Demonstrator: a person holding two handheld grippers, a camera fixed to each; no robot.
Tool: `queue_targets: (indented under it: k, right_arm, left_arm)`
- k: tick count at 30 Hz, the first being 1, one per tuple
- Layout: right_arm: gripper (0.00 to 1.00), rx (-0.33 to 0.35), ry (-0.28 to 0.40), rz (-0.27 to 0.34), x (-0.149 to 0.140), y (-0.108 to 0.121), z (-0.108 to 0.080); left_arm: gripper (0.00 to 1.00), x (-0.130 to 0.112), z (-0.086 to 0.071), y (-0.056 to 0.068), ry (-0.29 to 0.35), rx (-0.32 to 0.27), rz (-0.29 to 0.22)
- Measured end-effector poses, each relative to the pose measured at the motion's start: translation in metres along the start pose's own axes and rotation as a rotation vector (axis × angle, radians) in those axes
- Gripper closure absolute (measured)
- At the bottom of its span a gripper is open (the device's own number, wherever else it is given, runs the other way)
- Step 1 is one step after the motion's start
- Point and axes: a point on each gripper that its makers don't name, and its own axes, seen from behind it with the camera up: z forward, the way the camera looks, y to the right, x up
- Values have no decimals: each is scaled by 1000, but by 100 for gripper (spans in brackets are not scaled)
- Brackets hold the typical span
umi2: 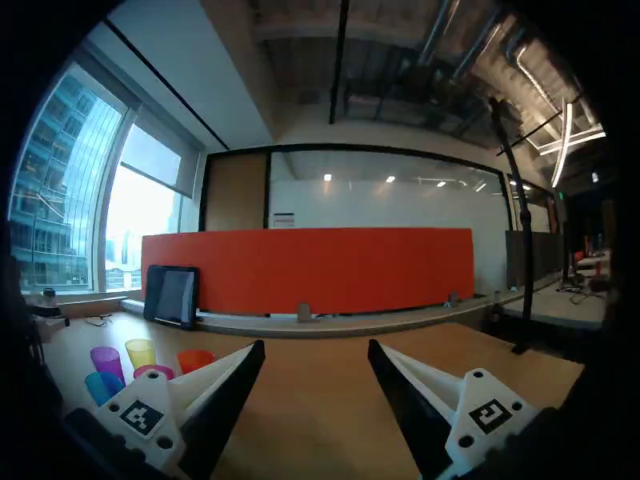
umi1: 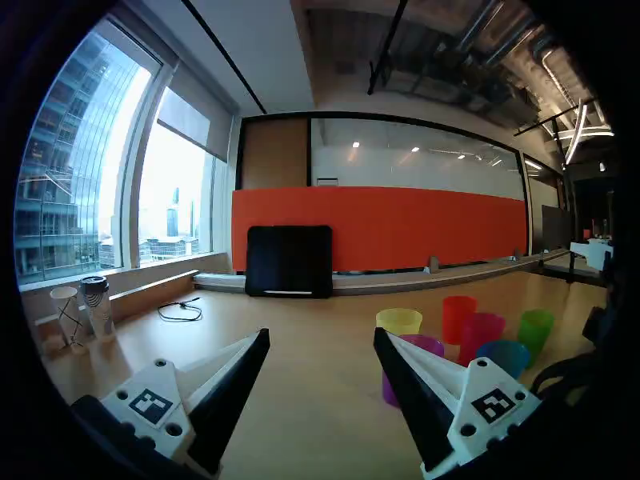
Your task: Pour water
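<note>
Light wooden surface [umi1: 320, 424] runs across both views, backed by a long orange partition panel [umi1: 384, 228]. A tall glazed window [umi1: 72, 184] stands at the left. A black flat tablet [umi1: 288, 261] leans upright against the partition.

Coloured plastic cups [umi1: 480, 332] stand grouped on the surface, all upright, long axes vertical, mouths up. Whether they hold anything cannot be told.

In the left gripper view the group lies right of centre, near one finger of the left claw [umi1: 320, 334], with a purple cup [umi1: 424, 346] partly behind that finger. In the right gripper view the cups [umi2: 141, 354] sit at far left, beside the right claw [umi2: 316, 346].

The left gripper view takes in a green cup [umi1: 534, 326] and two paper cups [umi1: 96, 308] on the window ledge. The right gripper view takes in a black stand pole [umi2: 520, 240].

Both claws gape wide, gripping nothing.
</note>
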Motion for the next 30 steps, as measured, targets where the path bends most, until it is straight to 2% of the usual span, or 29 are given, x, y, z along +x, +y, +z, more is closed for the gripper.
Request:
queue_targets:
  k: [9,30]
  right_arm:
    - [0,-4,-10,-5,-9,7,0]
    - [0,-45,-58,0,-33,47,-12]
  left_arm:
    - [3,0,0,0,0,0,0]
    - [3,0,1,-1,0,0,0]
